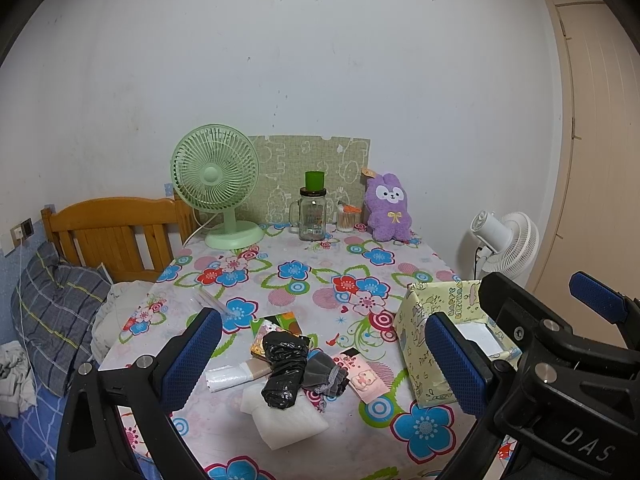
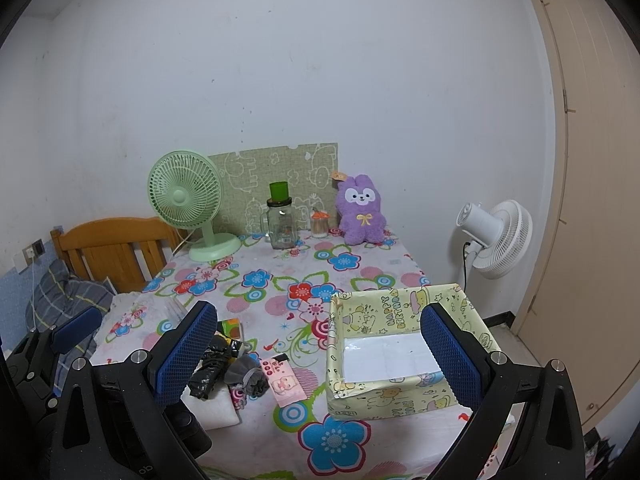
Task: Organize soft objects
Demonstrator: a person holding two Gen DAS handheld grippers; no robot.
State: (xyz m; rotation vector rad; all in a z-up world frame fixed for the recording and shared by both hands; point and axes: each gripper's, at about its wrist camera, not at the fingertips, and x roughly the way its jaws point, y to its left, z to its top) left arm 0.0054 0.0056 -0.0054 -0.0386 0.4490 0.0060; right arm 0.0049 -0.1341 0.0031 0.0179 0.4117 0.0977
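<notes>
A pile of soft things lies near the front of the floral table (image 1: 280, 272): a rolled black plastic bag (image 1: 283, 368), a grey sock bundle (image 1: 324, 372), a pink packet (image 1: 366, 378), a white folded cloth (image 1: 286, 420), a white bag roll (image 1: 230, 376). An open yellow "Happy Birthday" box (image 2: 400, 396) stands to their right, empty with a white floor. My left gripper (image 1: 324, 360) is open, held above the pile. My right gripper (image 2: 320, 360) is open, between pile and box. A purple plush rabbit (image 1: 389, 208) sits at the back.
A green desk fan (image 1: 216, 184), a glass jar with green lid (image 1: 313, 210) and a cotton-swab pot (image 1: 347, 219) stand at the table's back. A wooden bed headboard (image 1: 116, 232) and pillow are left. A white floor fan (image 2: 496, 240) and a door are right.
</notes>
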